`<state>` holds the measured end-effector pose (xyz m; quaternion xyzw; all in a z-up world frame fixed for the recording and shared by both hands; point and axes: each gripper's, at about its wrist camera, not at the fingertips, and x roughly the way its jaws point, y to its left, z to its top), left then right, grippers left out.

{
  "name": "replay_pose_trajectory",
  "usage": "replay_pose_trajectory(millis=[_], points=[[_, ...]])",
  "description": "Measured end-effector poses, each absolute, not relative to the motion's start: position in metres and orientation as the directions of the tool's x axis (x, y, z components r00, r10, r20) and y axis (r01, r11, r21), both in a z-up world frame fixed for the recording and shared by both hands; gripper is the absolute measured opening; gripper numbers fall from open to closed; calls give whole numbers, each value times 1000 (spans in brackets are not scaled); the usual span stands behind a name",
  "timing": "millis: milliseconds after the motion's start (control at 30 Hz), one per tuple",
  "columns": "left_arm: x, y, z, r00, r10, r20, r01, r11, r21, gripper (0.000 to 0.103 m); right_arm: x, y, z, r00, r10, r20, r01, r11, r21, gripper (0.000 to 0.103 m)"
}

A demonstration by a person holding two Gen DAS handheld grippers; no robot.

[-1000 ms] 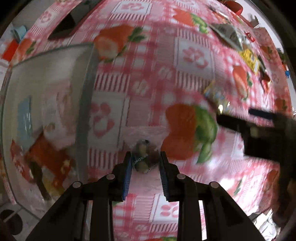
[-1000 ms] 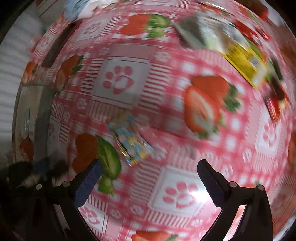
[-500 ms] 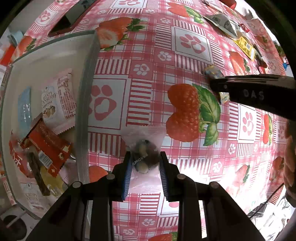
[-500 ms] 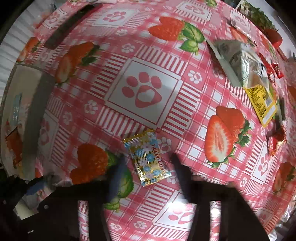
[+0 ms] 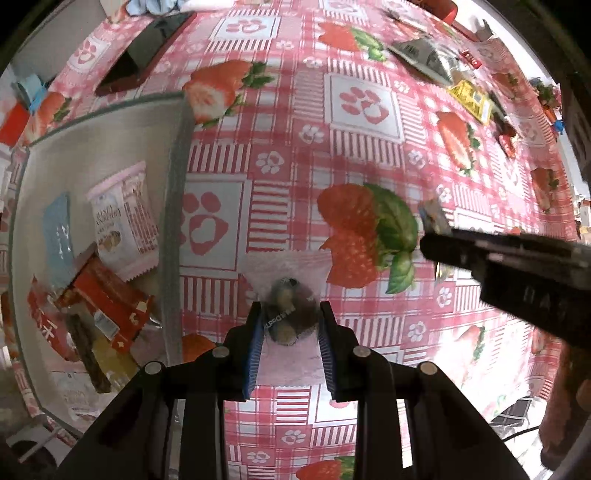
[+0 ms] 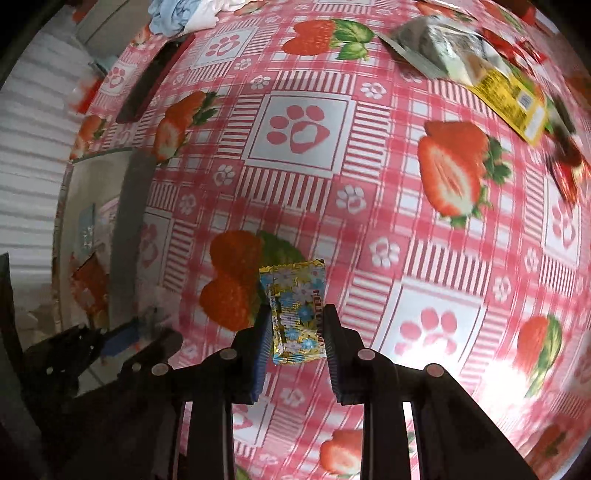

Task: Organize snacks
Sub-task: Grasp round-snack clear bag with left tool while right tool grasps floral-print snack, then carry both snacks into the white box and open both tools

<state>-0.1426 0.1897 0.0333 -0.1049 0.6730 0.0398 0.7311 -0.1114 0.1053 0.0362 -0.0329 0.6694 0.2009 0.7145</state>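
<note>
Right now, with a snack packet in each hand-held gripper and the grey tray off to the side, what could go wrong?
1. The left hand-held gripper pinches a clear packet by its lumpy contents; it might slip or get crushed.
2. The right hand-held gripper holds the gold flowered packet with its upper part unsupported; it may twist loose.
3. The grey tray has a raised wall and is already crowded; a low carry could catch.

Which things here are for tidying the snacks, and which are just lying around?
For the job:
- clear-wrapped snack in left tongs
- flowery gold packet in right tongs
- grey tray holding snacks
- yellow packet

Just lying around:
- dark phone
- bunched cloth
</note>
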Motion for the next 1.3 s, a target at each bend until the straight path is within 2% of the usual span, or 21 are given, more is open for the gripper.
replay_pose_trajectory(millis=[233, 600, 1300], points=[[-139, 198, 61, 129, -92, -987, -202, 972, -117, 31, -104, 80, 30, 23, 268, -963, -306, 919, 248, 29], [-142, 227, 75, 170, -81, -982, -256, 959, -123, 31, -106, 99, 41, 37, 273, -961, -343, 907, 245, 29], [-173, 329, 102, 252, 18, -968, -451, 887, -101, 31, -111, 217, 70, 28, 336, -941, -516, 812, 275, 29]])
